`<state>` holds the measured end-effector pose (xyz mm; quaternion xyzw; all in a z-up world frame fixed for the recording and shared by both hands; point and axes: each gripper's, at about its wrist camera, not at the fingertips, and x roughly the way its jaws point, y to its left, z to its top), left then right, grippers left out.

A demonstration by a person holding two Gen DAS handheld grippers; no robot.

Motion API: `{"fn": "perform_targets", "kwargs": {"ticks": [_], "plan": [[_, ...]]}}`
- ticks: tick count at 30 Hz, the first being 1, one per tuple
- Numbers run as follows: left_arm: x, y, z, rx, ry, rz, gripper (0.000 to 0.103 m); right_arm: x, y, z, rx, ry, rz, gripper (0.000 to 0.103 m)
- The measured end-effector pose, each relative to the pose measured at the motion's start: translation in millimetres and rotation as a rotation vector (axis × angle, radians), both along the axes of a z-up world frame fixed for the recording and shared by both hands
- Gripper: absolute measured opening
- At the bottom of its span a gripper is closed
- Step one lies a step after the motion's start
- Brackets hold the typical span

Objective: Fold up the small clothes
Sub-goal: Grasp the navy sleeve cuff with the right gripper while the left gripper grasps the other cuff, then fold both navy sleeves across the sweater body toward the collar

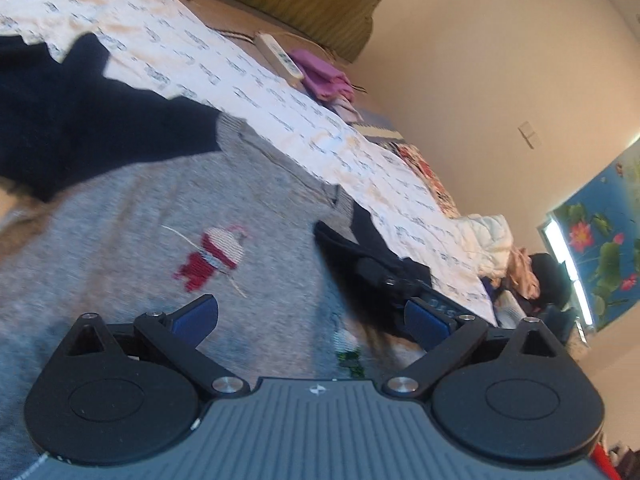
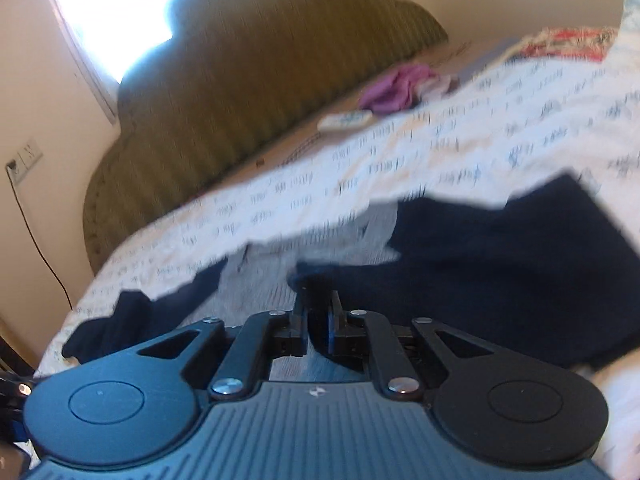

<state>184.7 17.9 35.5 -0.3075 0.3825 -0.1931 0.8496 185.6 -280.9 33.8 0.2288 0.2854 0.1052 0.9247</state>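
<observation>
A grey knit sweater [image 1: 132, 248] with navy sleeves [image 2: 500, 256] lies spread on the printed bedsheet [image 1: 248, 76]: soft, light, floppy, best taken at a cuff or hem. The right gripper [image 2: 318, 320] pinches a navy sleeve edge; the left gripper [image 1: 310, 320] hovers spread wide, empty

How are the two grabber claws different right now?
The left gripper has its blue pads far apart with nothing between them, while the right gripper has its pads nearly together, pinching the navy sleeve. The left one hangs over the gray sweater and its red figure, while the right one sits at the sleeve's edge. Both are black with blue pads, and both are over the same sweater on the bed.
</observation>
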Motion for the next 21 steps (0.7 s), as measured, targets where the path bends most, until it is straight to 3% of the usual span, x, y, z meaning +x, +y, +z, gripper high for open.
{"fn": "perform_targets", "kwargs": {"ticks": [2, 3, 4, 7, 9, 11, 14, 16, 19, 20, 21], "plan": [[3, -4, -3, -0.018, -0.001, -0.016, 0.099, -10, 2, -6, 0.016, 0.011, -0.028, 0.034], [7, -7, -5, -0.028, -0.002, -0.025, 0.099, -18, 0, -4, 0.027, -0.004, -0.046, 0.051], [12, -9, -6, -0.037, 0.003, -0.032, 0.099, -32, -4, -2, 0.044, -0.046, -0.066, 0.057], [34, -22, -12, -0.099, 0.036, -0.076, 0.094, -70, -10, 0, 0.067, -0.127, -0.091, 0.057], [52, -35, -20, -0.128, 0.077, -0.099, 0.086, -90, -7, -5, 0.001, -0.141, -0.087, 0.057], [66, -51, -27, -0.107, 0.105, -0.117, 0.083, -98, -6, -16, -0.038, -0.123, -0.081, 0.057], [80, -72, -40, -0.052, 0.106, -0.152, 0.077, -97, -10, -31, -0.001, -0.077, -0.069, 0.057], [84, -81, -47, -0.006, 0.093, -0.154, 0.066, -97, -14, -34, 0.041, -0.09, -0.071, 0.068], [90, -92, -47, 0.042, 0.074, -0.164, 0.038, -96, -17, -37, 0.075, -0.099, -0.065, 0.07], [92, -95, -47, 0.065, 0.075, -0.167, 0.017, -97, -17, -37, 0.08, -0.103, -0.065, 0.07], [95, -99, -47, 0.1, 0.079, -0.168, 0.006, -97, -17, -37, 0.081, -0.105, -0.064, 0.07]]}}
